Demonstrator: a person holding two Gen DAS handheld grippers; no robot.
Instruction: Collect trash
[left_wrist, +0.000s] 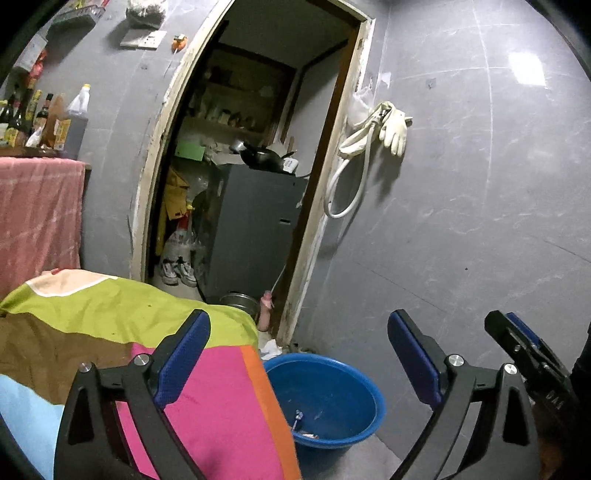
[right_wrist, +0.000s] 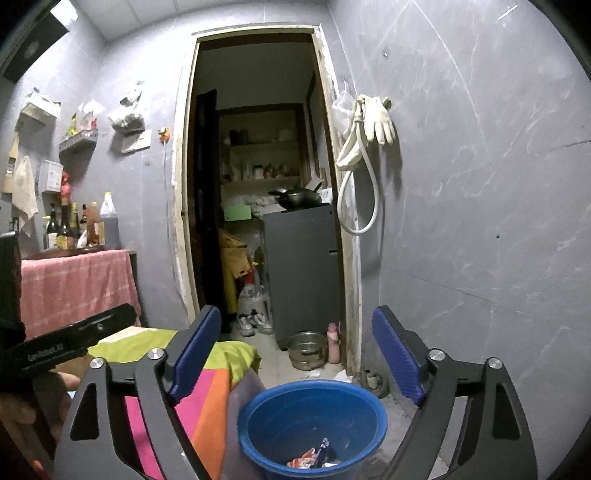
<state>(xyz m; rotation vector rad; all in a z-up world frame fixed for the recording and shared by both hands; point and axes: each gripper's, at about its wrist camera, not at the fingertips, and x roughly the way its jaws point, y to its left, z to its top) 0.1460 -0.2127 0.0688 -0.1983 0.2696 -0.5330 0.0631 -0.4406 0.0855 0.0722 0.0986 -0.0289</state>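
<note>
A blue plastic basin stands on the floor beside a cloth-covered surface. A few crumpled wrappers lie at its bottom. My left gripper is open and holds nothing; it hovers above and short of the basin. My right gripper is open too, with nothing between its blue pads, and the basin sits low between its fingers. Each wrist view catches the other gripper at its edge: the right one and the left one.
A multicoloured cloth covers the surface left of the basin. Ahead, a doorway opens onto a grey cabinet, shoes, a metal pot and a pink bottle. Gloves and a hose hang on the wall; bottles stand at left.
</note>
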